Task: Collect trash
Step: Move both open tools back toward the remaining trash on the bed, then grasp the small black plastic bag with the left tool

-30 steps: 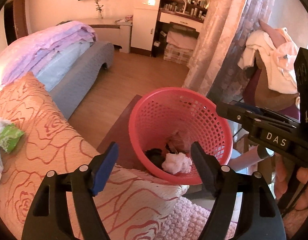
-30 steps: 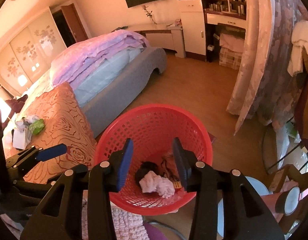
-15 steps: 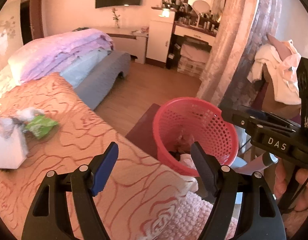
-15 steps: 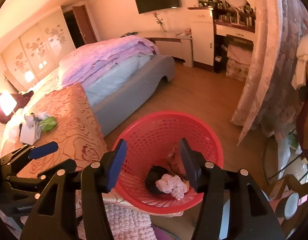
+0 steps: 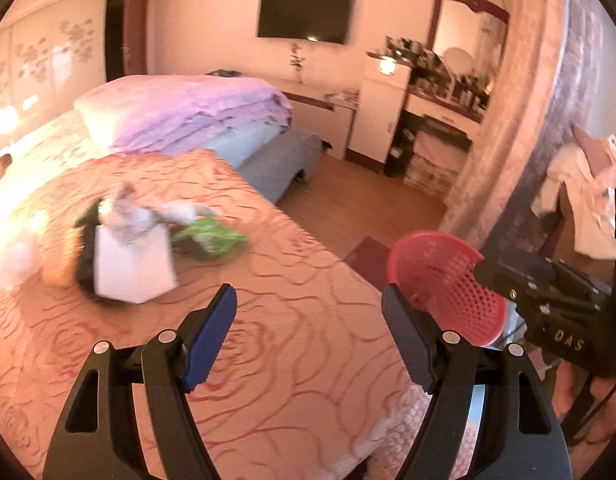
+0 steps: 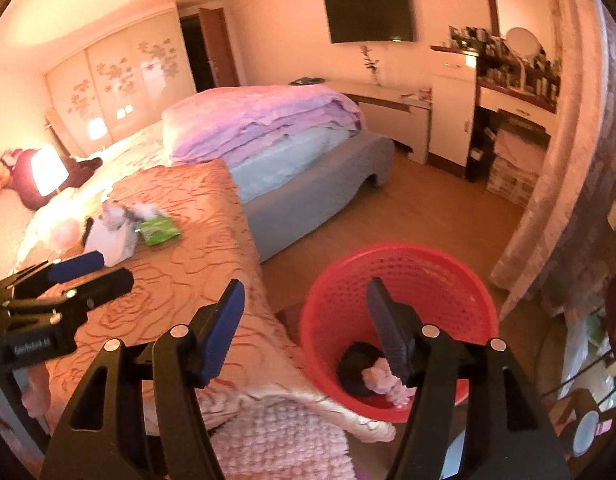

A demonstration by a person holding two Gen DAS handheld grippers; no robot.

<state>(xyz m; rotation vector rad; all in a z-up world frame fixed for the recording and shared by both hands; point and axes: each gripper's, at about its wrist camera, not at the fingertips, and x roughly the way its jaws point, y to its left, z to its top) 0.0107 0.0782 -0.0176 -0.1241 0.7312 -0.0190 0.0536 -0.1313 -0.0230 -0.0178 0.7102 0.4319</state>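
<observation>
Both grippers are seen with their fingers spread apart and nothing held between them. Over the last second the left gripper point(image 5: 308, 336) has been swung away from the red mesh wastebasket point(image 6: 399, 320) and turned toward the bed, so that the orange rose-patterned bedspread point(image 5: 292, 344) now fills its view where the basket did before. The basket is pushed to the right side of the left view and is partly hidden behind the right gripper point(image 6: 304, 320), which remains above the basket's near rim and has shifted only a little.

The remaining trash is brought into view by the turn: a green wrapper point(image 5: 210, 239), crumpled white tissue point(image 5: 126, 212) and a white tissue box or bag point(image 5: 134, 266) are clustered on the bedspread toward its far left side, near the pillow end. The left view is blurred by motion, so the dark and orange items beside the box cannot be identified. Inside the basket a white tissue wad point(image 6: 381, 378) and a dark item point(image 6: 355, 364) are already lying at the bottom.

It is judged that one deposit is finished and the next pickup is being approached by the left gripper. The cluster is still well apart from the fingers, so a further reach across the bedspread is called for before anything is grasped.
</observation>
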